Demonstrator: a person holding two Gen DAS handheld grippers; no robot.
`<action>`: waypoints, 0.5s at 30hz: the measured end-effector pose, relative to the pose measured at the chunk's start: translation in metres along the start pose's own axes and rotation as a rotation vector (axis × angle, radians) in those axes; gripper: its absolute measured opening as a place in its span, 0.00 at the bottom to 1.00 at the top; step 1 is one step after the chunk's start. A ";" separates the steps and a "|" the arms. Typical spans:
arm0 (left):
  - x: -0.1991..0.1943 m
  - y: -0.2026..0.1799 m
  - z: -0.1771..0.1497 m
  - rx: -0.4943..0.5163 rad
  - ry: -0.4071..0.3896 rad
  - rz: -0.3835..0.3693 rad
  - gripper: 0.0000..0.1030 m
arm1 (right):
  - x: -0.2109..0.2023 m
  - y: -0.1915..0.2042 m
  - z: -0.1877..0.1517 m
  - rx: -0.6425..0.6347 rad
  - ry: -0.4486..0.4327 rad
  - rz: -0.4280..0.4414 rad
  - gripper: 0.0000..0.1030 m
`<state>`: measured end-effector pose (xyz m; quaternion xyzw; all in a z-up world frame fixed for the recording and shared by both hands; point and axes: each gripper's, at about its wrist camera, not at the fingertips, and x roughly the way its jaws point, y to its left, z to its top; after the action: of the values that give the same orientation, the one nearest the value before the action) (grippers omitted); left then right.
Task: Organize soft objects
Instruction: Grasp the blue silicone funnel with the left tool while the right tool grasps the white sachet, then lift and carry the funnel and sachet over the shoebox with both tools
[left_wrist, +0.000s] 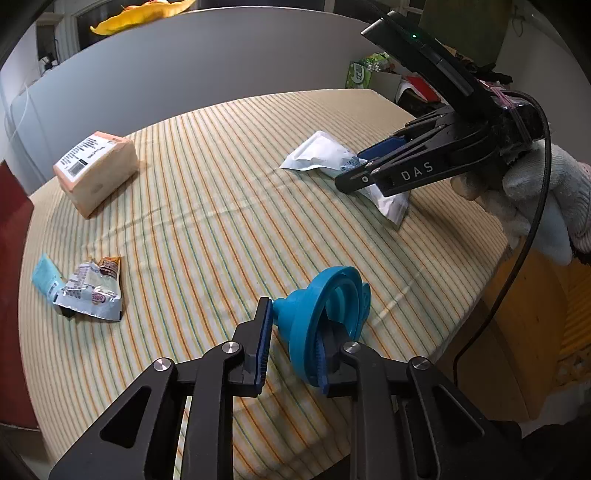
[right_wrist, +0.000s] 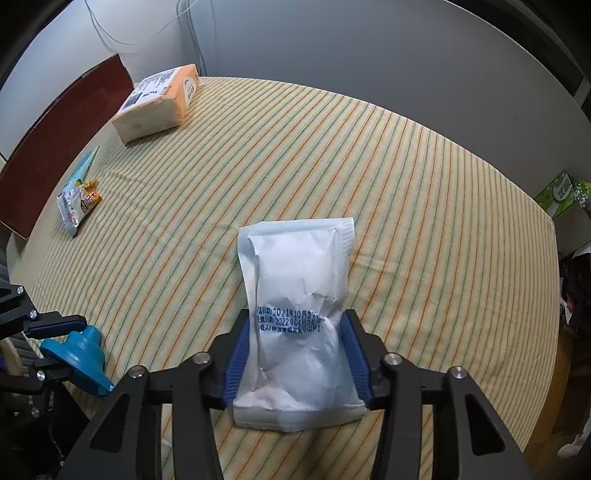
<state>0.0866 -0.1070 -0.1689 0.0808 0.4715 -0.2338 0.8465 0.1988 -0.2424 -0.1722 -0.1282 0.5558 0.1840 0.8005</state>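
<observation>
The left hand-held gripper (left_wrist: 295, 332) is clamping the blue funnel (left_wrist: 325, 321) near the worktop's (left_wrist: 221, 177) front edge; the right hand-held gripper (right_wrist: 298, 347) is squeezing the white pouch (right_wrist: 299, 295) mid-worktop, striped cloth lying open all around.

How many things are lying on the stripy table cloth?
4. A blue funnel in the left gripper, a white packet in the right gripper, a peach tissue pack at the far left, and crumpled snack wrappers at the left edge.

Your left tool (left_wrist: 295, 332) is clamped tight, angled down; your gloved right hand (left_wrist: 535, 192) tilts its tool (right_wrist: 295, 354) steeply, pads squeezing.
</observation>
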 end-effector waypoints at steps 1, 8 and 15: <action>-0.001 0.000 0.000 0.000 -0.003 0.002 0.17 | 0.000 0.000 0.000 0.001 -0.002 0.000 0.38; -0.007 0.004 0.000 -0.004 -0.026 0.015 0.14 | -0.004 -0.005 -0.006 0.037 -0.018 0.024 0.28; -0.015 0.016 0.001 -0.035 -0.042 0.018 0.14 | -0.014 -0.012 -0.016 0.077 -0.046 0.020 0.25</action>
<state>0.0881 -0.0885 -0.1578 0.0654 0.4568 -0.2195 0.8596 0.1859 -0.2622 -0.1646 -0.0877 0.5452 0.1734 0.8155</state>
